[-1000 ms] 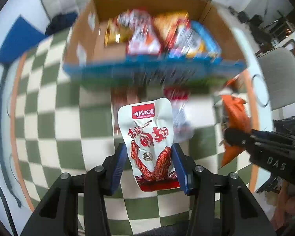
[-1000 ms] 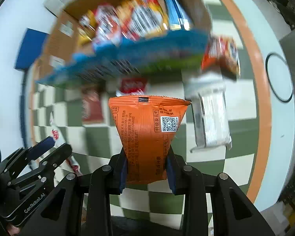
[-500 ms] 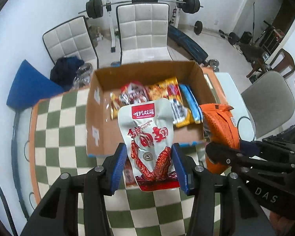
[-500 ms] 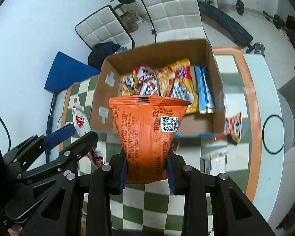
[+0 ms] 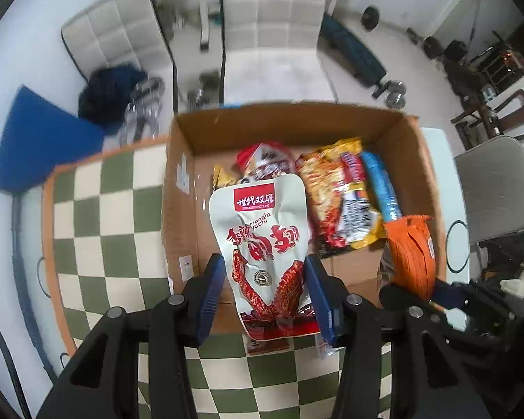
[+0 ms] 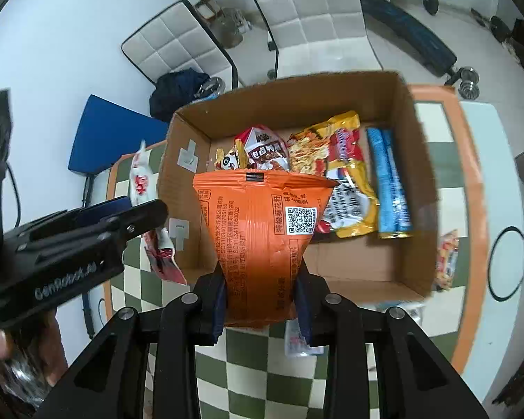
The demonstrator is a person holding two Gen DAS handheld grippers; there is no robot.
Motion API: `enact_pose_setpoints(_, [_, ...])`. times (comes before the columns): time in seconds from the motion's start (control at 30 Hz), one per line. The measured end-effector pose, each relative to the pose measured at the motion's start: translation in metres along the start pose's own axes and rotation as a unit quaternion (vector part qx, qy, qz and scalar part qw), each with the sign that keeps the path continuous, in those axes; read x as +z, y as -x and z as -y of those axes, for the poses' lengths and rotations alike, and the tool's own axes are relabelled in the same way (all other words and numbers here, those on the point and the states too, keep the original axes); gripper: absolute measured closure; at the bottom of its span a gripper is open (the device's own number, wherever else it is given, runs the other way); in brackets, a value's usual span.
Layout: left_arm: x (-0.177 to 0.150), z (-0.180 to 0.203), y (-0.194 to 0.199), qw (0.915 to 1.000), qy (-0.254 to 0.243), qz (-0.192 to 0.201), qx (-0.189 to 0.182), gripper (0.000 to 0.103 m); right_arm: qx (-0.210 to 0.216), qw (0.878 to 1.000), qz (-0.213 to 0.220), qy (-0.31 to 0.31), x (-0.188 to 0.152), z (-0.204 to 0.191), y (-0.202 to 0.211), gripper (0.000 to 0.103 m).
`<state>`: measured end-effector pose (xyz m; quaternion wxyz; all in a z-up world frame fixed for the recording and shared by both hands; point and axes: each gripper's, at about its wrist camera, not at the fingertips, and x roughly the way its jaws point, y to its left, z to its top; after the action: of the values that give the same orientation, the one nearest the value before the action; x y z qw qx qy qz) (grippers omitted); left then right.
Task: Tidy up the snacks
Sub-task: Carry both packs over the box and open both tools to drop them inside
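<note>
My left tongs (image 5: 265, 289) are clamped on a white foil pouch printed with red chicken wings (image 5: 263, 241), its long axis pointing straight ahead over the open brown cardboard box (image 5: 181, 188). My right tongs (image 6: 262, 300) grip an orange crinkled snack bag (image 6: 258, 230), also above the box's near wall. Beyond both, packets fill the box's far half; its near floor is bare, so each load should drop just ahead.
</note>
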<state>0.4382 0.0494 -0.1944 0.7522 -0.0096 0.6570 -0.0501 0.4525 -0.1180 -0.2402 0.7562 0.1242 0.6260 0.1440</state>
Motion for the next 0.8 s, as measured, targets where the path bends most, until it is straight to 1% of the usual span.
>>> enact_pose_setpoints(0.17, [0.019, -0.017, -0.045, 0.9974, 0.012, -0.071, -0.007, 0.059, 0.002, 1.0, -0.025, -0.014, 0.013, -0.005, -0.042, 0.068])
enact_pose_setpoints(0.3, [0.024, -0.021, -0.075, 0.9939, 0.007, -0.11, 0.0, 0.059, -0.013, 0.999, -0.041, -0.007, 0.02, -0.011, -0.07, 0.068])
enact_pose_setpoints(0.4, [0.025, -0.026, -0.097, 0.9901, 0.011, -0.14, -0.004, 0.058, -0.027, 0.998, -0.056, -0.005, 0.023, -0.013, -0.092, 0.068])
enact_pose_setpoints(0.57, [0.021, -0.032, -0.12, 0.9857, 0.023, -0.167, -0.012, 0.058, -0.037, 0.996, -0.078, -0.008, 0.024, -0.011, -0.122, 0.068])
enact_pose_setpoints(0.8, [0.012, -0.037, -0.136, 0.9831, 0.021, -0.181, -0.011, 0.058, -0.047, 0.994, -0.102, -0.014, 0.021, -0.009, -0.15, 0.068])
